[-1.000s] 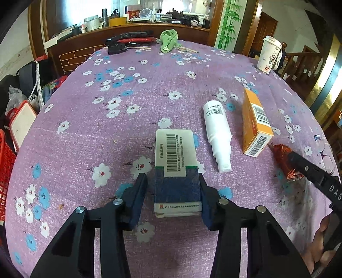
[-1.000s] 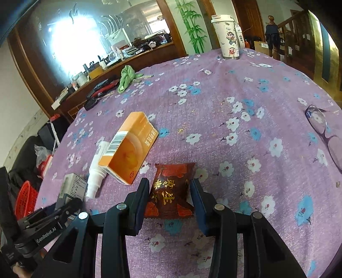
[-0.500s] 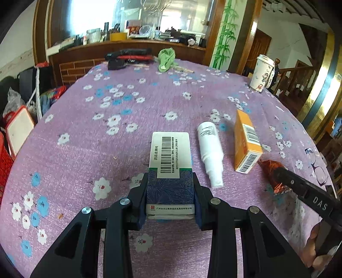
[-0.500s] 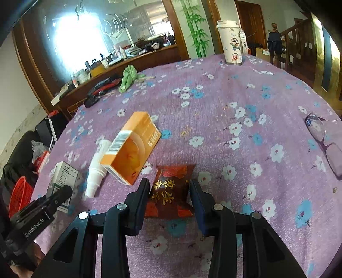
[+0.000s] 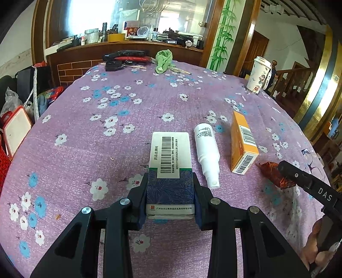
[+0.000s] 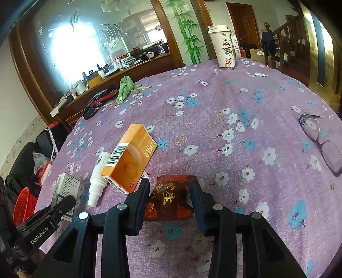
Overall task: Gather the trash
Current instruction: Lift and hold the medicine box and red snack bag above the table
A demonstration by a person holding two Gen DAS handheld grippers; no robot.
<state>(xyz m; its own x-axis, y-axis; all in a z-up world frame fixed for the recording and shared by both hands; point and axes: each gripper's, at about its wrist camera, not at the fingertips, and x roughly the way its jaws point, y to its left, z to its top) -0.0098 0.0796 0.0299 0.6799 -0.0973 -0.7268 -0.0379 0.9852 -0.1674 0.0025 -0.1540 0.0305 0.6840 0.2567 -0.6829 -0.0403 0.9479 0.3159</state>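
Left gripper having just closed, pinching box mid-table; right gripper pinching packet. Bottle, orange box lying between; glasses nearing right edge.

Daylight floods in from the window behind the counter, which is blown out to white in the left view and flares as a hazy bluish-white patch in the right view. The tablecloth is evenly and brightly lit, with colours clear and print sharp. Shadows are soft and short, lying just under the box and the wrapper. Both views bulge with fisheye distortion: straight frames bow, and the corners fall to black. A gold pillar at the right edge glares. Nothing looks motion-blurred.
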